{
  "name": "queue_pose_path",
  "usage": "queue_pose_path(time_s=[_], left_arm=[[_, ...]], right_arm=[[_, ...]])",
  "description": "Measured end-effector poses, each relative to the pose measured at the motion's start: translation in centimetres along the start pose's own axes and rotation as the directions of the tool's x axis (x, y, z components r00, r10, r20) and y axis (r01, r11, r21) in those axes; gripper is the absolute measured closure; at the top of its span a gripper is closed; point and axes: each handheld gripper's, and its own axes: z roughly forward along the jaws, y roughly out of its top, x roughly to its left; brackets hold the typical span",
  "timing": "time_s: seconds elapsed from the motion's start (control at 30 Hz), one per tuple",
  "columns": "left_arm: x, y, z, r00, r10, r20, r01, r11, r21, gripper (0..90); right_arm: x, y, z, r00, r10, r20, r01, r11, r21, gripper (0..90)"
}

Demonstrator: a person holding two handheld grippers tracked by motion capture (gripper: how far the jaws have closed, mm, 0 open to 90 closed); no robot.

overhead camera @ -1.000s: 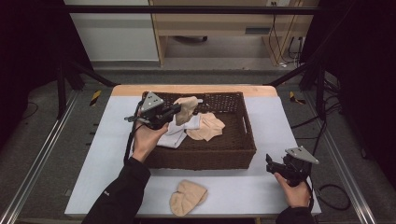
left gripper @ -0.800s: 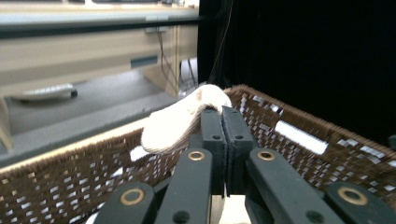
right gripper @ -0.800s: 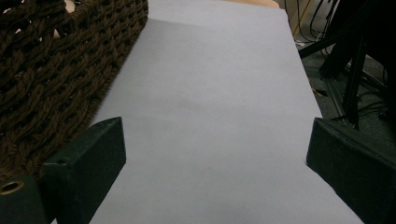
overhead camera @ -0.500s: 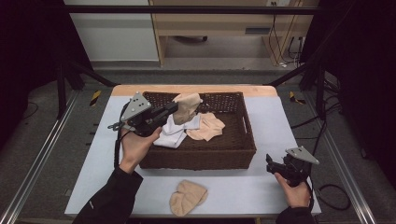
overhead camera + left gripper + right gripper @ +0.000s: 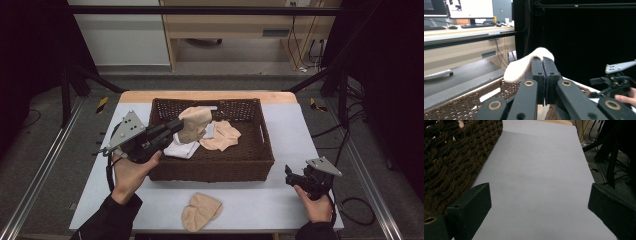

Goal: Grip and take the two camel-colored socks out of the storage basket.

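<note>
High view shows the left gripper (image 5: 172,131) with jaws pinched on a beige sock (image 5: 194,123) lifted above the basket (image 5: 215,167), so carry it high over the rim toward the desk (image 5: 310,135), while the right gripper (image 5: 291,176) waits, jaws spread.

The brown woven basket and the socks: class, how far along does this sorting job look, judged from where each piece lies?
Done: one beige sock and a white sock lie inside the brown woven basket. In hand: the left gripper is shut on a beige sock, held above the basket; whether it goes in or out is unclear. Left: a beige sock on the white table; the right gripper rests open.
</note>
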Motion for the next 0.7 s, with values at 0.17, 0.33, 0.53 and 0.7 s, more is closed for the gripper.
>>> queue_pose_path(time_s=[0.17, 0.33, 0.53, 0.7], left_arm=[[-1.1, -0.4, -1.1, 0.9995, 0.012, 0.028, -0.012, 0.9999, 0.002, 88.6], [-1.8, -1.1, -1.5, 0.9989, 0.014, 0.046, -0.014, 0.9998, 0.011, 88.6], [-2.7, -2.1, -2.4, 0.9974, 0.016, 0.070, -0.017, 0.9998, 0.013, 88.6], [-3.2, -3.2, -3.0, 0.9961, 0.007, 0.088, -0.009, 0.9997, 0.022, 88.6]], right_arm=[[0.0, 0.0, 0.0, 1.0000, -0.001, -0.001, 0.001, 1.000, 0.002, 5.1], [0.0, 0.0, 0.0, 1.0000, 0.001, -0.001, -0.001, 1.000, 0.003, 5.1], [0.0, -0.1, 0.0, 1.0000, -0.001, 0.000, 0.001, 1.000, 0.000, 5.1], [0.0, -0.1, 0.0, 1.0000, -0.001, -0.001, 0.001, 1.000, 0.001, 5.2]])
